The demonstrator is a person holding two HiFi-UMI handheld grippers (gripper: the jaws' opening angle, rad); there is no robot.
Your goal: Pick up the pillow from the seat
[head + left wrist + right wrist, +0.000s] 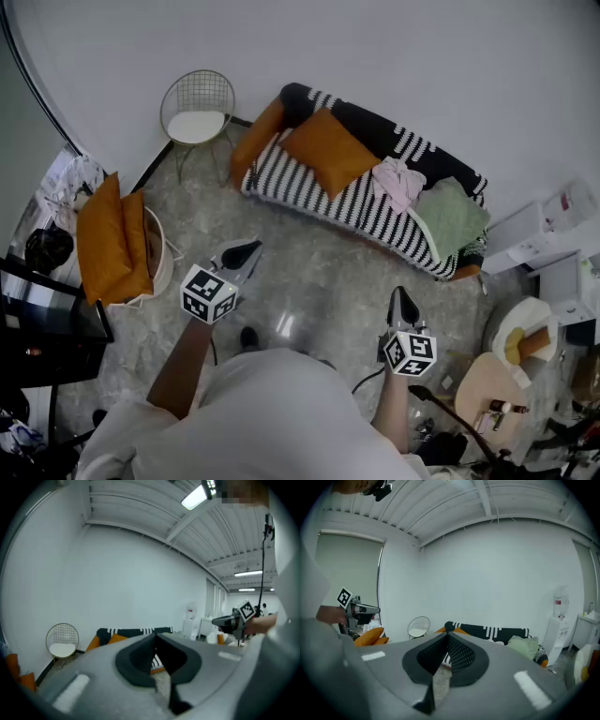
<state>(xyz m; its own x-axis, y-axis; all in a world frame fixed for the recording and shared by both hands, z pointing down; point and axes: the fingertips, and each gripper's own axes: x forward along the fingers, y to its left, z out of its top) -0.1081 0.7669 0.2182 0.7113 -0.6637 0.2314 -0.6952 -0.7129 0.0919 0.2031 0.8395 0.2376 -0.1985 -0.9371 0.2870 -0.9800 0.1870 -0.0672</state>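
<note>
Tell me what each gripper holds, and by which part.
Nothing. The left gripper and the right gripper are both shut and empty; the orange pillow lies on the striped sofa, apart from both.

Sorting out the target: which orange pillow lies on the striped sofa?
The single orange pillow leaning on the striped sofa's backrest; the other two stand together in the white basket.

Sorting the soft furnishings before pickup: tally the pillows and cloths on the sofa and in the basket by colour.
Orange square fabric pillows: 3 (one on the black-and-white striped sofa, two in the white round basket)
Pink crumpled cloth: 1
Pale green crumpled cloth: 1
Total: 5
</note>
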